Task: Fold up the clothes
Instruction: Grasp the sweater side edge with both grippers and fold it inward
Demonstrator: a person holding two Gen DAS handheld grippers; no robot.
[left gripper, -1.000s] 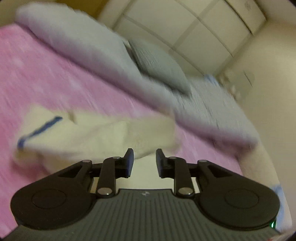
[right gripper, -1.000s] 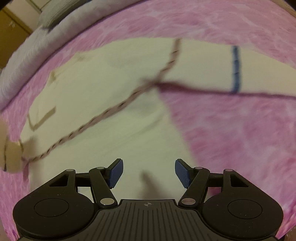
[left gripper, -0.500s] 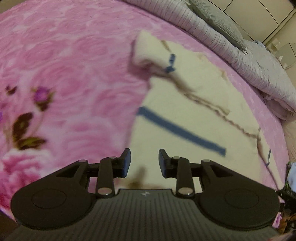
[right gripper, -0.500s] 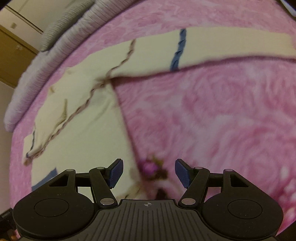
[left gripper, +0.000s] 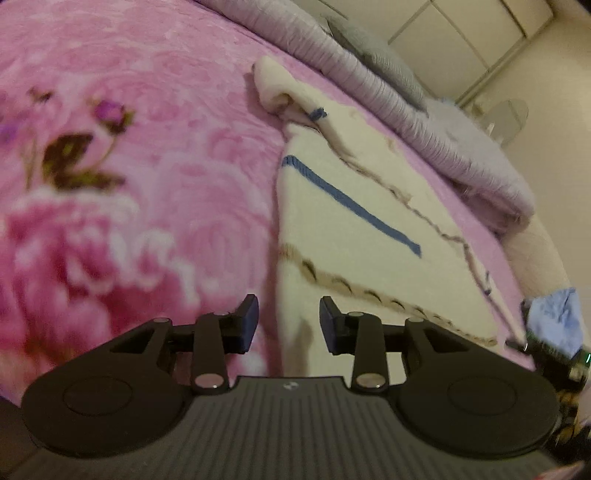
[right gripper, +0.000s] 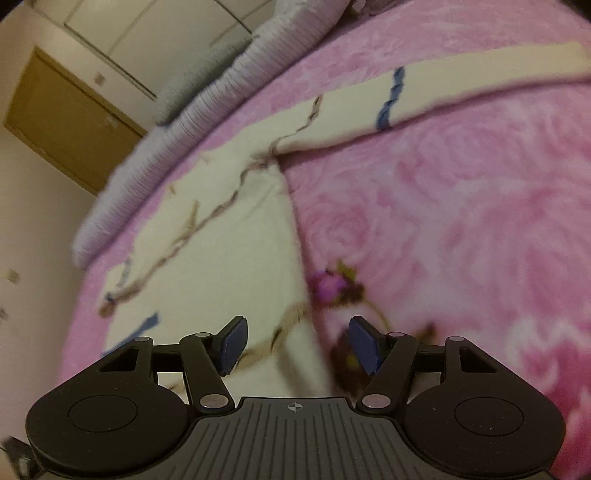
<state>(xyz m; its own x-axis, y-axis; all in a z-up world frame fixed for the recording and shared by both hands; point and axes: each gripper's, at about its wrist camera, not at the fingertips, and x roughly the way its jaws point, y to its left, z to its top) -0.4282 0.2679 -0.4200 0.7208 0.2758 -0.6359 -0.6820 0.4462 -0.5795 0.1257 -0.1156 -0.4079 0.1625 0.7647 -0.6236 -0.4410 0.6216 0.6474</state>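
A cream sweater (left gripper: pixel 354 221) with blue stripes and brown stitched trim lies flat on the pink floral blanket (left gripper: pixel 129 166). Its far sleeve end is bunched up. My left gripper (left gripper: pixel 289 319) is open and empty, just above the sweater's near left hem corner. In the right wrist view the same sweater (right gripper: pixel 221 251) lies spread, one sleeve (right gripper: pixel 461 77) stretching to the right. My right gripper (right gripper: pixel 295 345) is open and empty over the sweater's near right hem corner.
A rolled lilac-grey duvet (left gripper: pixel 388 99) and a grey pillow (left gripper: pixel 373 55) lie along the far side of the bed. A light blue object (left gripper: pixel 554 317) shows at the right edge. Wardrobe doors (right gripper: pixel 110 22) and a wooden door (right gripper: pixel 66 129) stand behind.
Both grippers have swung down and back toward the near hem of the sweater. The left jaws have opened a little wider. Neither holds anything.
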